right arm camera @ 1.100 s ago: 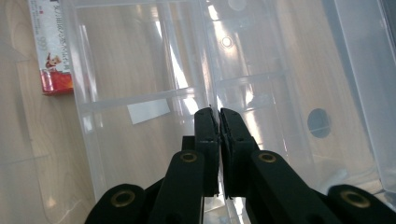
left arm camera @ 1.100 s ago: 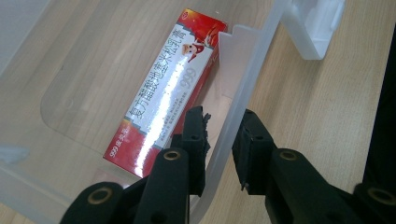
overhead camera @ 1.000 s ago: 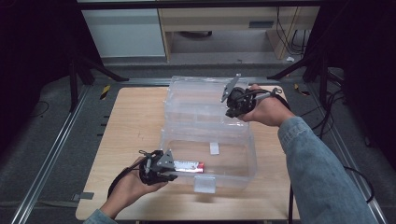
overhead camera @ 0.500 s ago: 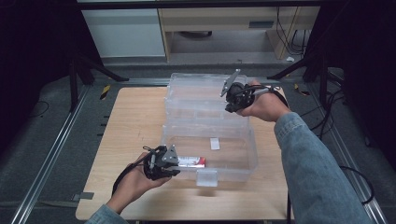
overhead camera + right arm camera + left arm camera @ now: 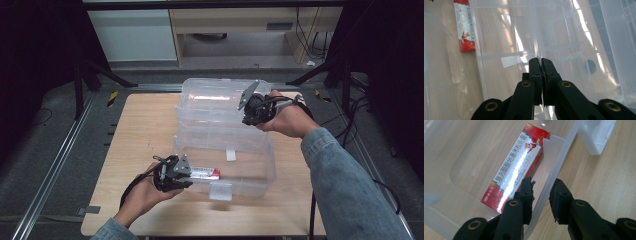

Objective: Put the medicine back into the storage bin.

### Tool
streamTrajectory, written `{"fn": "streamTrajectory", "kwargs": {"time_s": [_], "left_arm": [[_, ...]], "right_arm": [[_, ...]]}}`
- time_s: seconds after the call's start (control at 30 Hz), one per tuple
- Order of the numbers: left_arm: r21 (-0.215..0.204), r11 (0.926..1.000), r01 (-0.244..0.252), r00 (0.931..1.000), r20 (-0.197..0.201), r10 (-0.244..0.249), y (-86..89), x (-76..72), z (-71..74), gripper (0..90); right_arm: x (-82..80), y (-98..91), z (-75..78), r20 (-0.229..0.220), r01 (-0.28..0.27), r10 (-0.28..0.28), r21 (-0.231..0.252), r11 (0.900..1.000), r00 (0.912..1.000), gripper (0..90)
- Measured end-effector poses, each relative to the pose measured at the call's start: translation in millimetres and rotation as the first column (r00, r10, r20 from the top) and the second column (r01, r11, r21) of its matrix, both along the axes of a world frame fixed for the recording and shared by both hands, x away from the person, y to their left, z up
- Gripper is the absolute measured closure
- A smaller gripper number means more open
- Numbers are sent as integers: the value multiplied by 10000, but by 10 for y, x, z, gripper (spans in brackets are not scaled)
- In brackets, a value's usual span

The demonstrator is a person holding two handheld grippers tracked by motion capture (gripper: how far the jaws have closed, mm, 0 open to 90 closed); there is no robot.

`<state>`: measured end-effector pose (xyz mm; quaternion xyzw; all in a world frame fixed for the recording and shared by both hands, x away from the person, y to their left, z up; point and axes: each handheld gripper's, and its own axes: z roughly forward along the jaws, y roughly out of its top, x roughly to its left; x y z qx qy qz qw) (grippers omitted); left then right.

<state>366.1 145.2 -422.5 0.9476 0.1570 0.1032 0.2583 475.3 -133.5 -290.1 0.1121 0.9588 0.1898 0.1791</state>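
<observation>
Currently left gripper (image 5: 541,188) straddles the near wall of the bin (image 5: 270,165), jaws clamped on it. Right gripper (image 5: 541,62) is pinched on the lid (image 5: 210,100) edge, lid stands open behind the bin. Carton (image 5: 517,167) lies flat inside, just beyond the left jaws, long axis along that wall. Left hand is far nearer; lid likely swings toward it.

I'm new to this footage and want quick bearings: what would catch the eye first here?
A clear plastic box with its lid swung open sits mid-table on the wooden top. Inside, by the near left wall, lies a bright red and white carton. The left tool straddles that wall, and the right tool is pinched on the lid's edge.
</observation>
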Motion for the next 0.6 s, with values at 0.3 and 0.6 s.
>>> {"fn": "streamTrajectory", "kwargs": {"time_s": [0.3,0.6], "left_arm": [[25,10000,-41,10000,49,41,-4,-4,-3,711],[42,10000,-71,9999,82,71,-7,-6,-5,704]], "right_arm": [[-197,-33,14,28,-185,185,194,9996,9998,890],[-356,-69,5,-24,-320,321,447,9985,9995,895]]}}
